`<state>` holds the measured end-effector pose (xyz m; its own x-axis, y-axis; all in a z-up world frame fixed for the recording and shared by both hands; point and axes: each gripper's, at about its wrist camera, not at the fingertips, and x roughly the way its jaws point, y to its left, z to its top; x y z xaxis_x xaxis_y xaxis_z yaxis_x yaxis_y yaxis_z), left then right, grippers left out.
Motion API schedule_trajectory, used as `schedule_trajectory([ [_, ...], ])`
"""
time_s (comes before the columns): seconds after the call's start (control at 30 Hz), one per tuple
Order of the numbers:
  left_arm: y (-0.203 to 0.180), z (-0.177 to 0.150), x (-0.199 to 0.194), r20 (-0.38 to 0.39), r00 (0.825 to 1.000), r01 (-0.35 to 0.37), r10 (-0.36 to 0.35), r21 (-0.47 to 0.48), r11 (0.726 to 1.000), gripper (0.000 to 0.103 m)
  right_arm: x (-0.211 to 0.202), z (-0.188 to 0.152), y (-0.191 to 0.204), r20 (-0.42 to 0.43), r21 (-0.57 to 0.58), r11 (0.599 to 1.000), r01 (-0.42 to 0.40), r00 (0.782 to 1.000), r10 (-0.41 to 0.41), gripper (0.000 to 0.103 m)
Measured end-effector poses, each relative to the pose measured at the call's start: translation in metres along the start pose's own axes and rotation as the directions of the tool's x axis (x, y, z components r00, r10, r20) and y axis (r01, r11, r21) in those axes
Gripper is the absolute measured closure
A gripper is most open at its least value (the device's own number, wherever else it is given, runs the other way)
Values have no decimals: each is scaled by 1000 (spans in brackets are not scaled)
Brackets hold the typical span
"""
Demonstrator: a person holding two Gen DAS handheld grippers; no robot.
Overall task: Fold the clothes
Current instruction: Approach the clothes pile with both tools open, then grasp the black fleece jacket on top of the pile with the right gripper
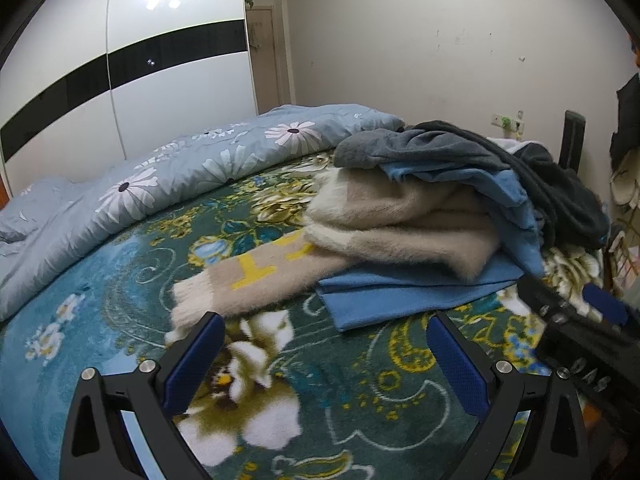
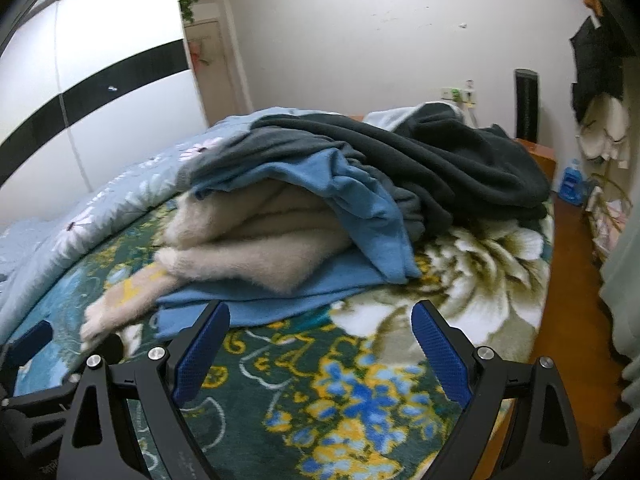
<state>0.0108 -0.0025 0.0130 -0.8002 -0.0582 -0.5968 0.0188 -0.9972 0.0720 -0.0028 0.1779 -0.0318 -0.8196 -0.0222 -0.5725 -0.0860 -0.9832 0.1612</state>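
A heap of clothes lies on the bed. Topmost is a dark grey garment, under it a blue garment, and between the blue layers a fuzzy beige sweater. The sweater's sleeve, with yellow letters, trails left across the bedspread. My left gripper is open just short of the sleeve's cuff and the blue hem, holding nothing. My right gripper is open in front of the blue hem, also holding nothing. The right gripper's body shows at the right edge of the left wrist view.
A teal floral bedspread covers the bed. A light blue daisy-print duvet is bunched along the far side. A white wardrobe with a black band stands behind. The bed's right edge drops to a wooden floor.
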Motion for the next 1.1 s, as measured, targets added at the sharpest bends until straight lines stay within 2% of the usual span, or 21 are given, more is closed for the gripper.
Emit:
schedule_trajectory([
  [0.07, 6, 2, -4, 10, 999, -35, 35, 12, 999, 1, 2, 12, -1, 29, -25, 1000, -10, 1000, 11, 10],
  [0.1, 9, 3, -6, 17, 999, -51, 51, 13, 999, 1, 5, 23, -4, 55, -44, 999, 13, 998, -11, 10],
  [0.17, 22, 6, -12, 33, 997, -69, 69, -19, 997, 1, 12, 45, -10, 108, -79, 995, 61, 993, -53, 10],
  [0.23, 35, 10, -16, 39, 998, -53, 56, -72, 996, 0, 28, 71, -19, 127, -129, 987, 96, 989, -79, 10],
  [0.37, 58, 13, -17, 31, 999, 1, 5, -183, 983, 0, 69, 116, -52, 76, -130, 971, 203, 978, -194, 11],
  [0.5, 68, 10, -11, -1, 1000, 11, -12, -247, 969, 0, 109, 154, -87, -17, -18, 978, 206, 978, -206, 14],
  [0.67, 74, 3, 1, -53, 998, 13, -30, -294, 956, 0, 162, 182, -100, -89, -21, 970, 243, 966, -244, 19],
  [0.73, 75, 1, 6, -71, 997, 8, -30, -298, 955, 0, 177, 184, -110, -146, 5, 972, 233, 962, -230, 33],
  [0.8, 74, -1, 9, -85, 996, 2, -28, -297, 955, 0, 183, 182, -125, -191, 76, 966, 249, 954, -231, 74],
  [0.83, 73, -1, 11, -91, 995, -2, -26, -296, 955, 0, 179, 181, -132, -188, 120, 964, 238, 959, -214, 77],
  [0.87, 73, -2, 11, -95, 995, -3, -26, -296, 955, 0, 174, 182, -141, -183, 172, 967, 186, 971, -154, 86],
  [0.97, 73, -2, 6, -89, 995, 10, -39, -302, 953, 0, 149, 189, -157, -136, 250, 968, 30, 991, 4, 92],
  [1.03, 81, -2, -6, -69, 997, 14, -38, -318, 948, 0, 126, 197, -162, -93, 277, 957, -83, 989, 113, 93],
  [1.1, 88, -2, -19, -48, 998, 19, -37, -333, 943, 0, 98, 208, -157, -52, 269, 945, -187, 977, 209, 93],
])
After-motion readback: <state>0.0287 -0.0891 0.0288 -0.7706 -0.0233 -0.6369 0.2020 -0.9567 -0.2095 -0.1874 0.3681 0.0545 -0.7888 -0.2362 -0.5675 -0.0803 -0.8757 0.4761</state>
